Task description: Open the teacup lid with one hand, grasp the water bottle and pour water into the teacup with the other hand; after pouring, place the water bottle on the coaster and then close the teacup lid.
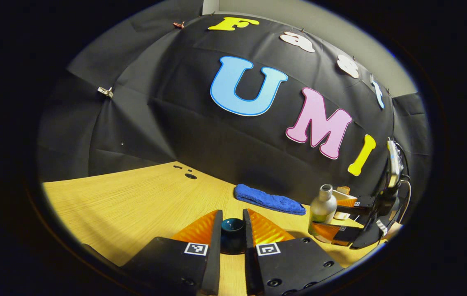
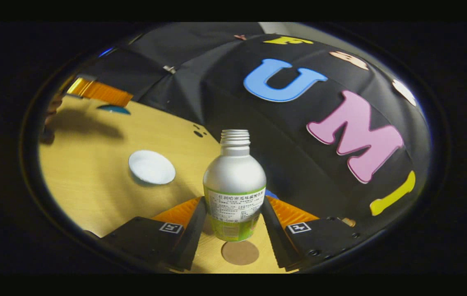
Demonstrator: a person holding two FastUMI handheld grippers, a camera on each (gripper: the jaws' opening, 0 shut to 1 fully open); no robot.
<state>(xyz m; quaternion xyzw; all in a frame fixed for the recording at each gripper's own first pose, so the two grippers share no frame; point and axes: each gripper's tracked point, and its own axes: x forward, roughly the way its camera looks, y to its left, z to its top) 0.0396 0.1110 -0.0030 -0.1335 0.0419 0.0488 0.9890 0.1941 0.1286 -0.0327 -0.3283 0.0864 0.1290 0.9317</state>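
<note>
- Your table (image 2: 93, 193) carries a brown round coaster (image 2: 239, 252), low in the frame.
- Your right claw (image 2: 233, 213) grips the upright water bottle (image 2: 234, 181), straight above that coaster.
- Your left claw (image 1: 232, 230) pinches the dark teacup lid (image 1: 232, 227).

Your left gripper (image 1: 232, 230) has matte black finger bodies with ribbed faces, dark screws and a square black-and-white marker on each. Your right gripper (image 2: 233, 213) looks the same, markers included.
</note>
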